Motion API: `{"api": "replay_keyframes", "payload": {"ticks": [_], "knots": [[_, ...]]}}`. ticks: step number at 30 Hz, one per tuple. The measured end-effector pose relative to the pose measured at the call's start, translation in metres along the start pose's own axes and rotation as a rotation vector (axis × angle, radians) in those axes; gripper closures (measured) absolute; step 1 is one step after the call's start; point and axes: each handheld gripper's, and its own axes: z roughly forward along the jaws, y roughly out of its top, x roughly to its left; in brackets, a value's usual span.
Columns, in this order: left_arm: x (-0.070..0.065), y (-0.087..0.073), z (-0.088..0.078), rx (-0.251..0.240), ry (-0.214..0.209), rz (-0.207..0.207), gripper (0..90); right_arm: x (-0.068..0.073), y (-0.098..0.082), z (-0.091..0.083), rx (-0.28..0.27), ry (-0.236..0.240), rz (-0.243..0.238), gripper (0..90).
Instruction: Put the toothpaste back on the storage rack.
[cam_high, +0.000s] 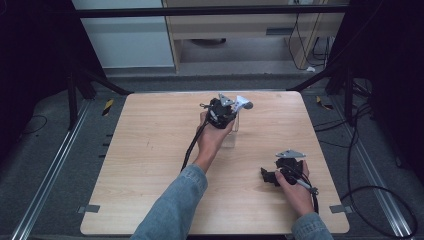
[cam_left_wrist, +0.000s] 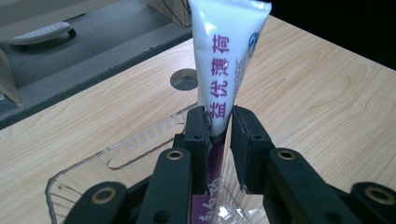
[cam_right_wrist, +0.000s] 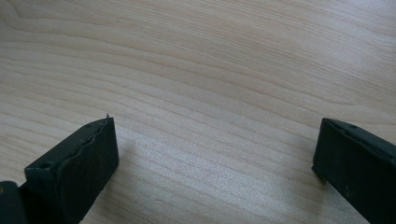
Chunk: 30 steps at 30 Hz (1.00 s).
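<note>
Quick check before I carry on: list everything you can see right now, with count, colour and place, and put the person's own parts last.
toothpaste tube: 1, white with purple lettering, clamped between the left gripper's jaws, above the clear bin.
clear plastic bin: 1, transparent, on the table's far middle, under the left gripper.
table: 1, light wood, centre of the high view; a round grey cap sits in its top beyond the bin.
floor: dark grey carpet around the table, with cables at the right.
left gripper: 1, black, shut on the tube.
right gripper: 1, black, jaws wide apart over bare table, near right.
hands: 2, each holding a gripper; denim sleeves.
</note>
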Motion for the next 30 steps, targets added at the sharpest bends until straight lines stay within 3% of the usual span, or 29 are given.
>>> {"api": "replay_keyframes", "payload": {"ticks": [20,30], "knots": [[-0.0006,0.0005,-0.0015,-0.011,-0.010,-0.006,74.6,0.0000,0.0000,0.0000,0.000,0.000,0.001,0.4],[-0.0040,0.0001,-0.0035,-0.017,-0.010,0.001,68.2,-0.0001,0.0000,0.0000,0.000,0.000,-0.001,0.4]]}}
